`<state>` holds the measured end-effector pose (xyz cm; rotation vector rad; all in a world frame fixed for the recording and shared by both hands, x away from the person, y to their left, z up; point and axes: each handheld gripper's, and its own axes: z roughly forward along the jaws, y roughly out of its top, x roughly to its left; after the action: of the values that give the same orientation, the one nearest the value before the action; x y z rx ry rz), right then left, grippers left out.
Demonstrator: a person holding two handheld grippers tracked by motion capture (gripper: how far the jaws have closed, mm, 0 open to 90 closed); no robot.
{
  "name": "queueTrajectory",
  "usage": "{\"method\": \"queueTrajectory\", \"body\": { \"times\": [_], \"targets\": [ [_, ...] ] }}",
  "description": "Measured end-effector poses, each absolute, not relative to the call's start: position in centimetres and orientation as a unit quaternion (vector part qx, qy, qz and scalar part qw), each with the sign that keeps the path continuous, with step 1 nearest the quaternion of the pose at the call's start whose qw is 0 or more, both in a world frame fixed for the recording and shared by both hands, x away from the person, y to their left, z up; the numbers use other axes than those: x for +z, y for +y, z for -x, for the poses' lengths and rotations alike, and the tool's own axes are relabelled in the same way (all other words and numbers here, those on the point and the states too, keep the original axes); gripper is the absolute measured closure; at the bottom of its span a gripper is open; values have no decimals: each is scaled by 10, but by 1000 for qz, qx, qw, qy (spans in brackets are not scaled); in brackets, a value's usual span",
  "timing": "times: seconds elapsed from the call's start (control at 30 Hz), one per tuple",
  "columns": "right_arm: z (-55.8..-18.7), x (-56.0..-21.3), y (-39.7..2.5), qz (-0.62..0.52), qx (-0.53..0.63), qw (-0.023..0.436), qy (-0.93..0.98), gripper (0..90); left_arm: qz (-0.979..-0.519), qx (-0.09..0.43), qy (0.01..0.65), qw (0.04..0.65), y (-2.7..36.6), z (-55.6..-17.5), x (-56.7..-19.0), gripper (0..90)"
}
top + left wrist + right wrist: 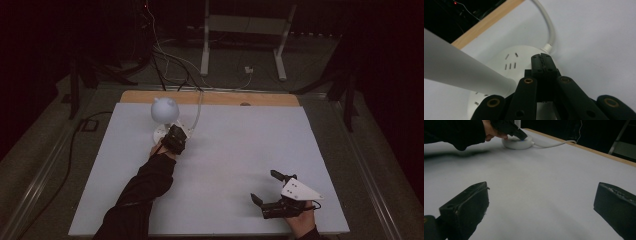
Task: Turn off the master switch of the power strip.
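Note:
A white desk lamp with a round head stands at the back left of the white table top. Its round base carries small slot marks, and its stem rises to the left. My left gripper is shut with nothing between its jaws, tips down on the base close to where the white cable plugs in. The same gripper sits over the base in the high view. My right gripper lies open near the front right edge, its jaws wide apart over bare table.
The lamp's cable runs from the lamp base to the wooden back edge. Behind the table are loose wires and a white metal stand on the floor. A dark sleeve crosses the left half.

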<state>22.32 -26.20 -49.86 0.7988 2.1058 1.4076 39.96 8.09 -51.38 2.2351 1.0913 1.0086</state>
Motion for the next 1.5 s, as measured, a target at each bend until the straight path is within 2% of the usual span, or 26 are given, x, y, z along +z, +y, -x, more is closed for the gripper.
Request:
{"method": "queueTrajectory", "body": {
  "times": [0.2, 0.63, 0.97, 1.5],
  "targets": [
    [-223, -499, -262, -292, 515, 240, 770, 0, -818, 349, 394, 232, 84, -402, -511, 900],
    [-223, -498, -263, -293, 517, 240, 767, 0, -806, 376, 387, 242, 82, -396, -513, 900],
    [-224, -498, -265, -297, 518, 241, 765, 0, -805, 370, 382, 262, 79, -390, -505, 900],
    [-224, -498, -265, -298, 517, 243, 765, 0, -806, 291, 384, 344, 98, -371, -466, 900]
  ]
}}
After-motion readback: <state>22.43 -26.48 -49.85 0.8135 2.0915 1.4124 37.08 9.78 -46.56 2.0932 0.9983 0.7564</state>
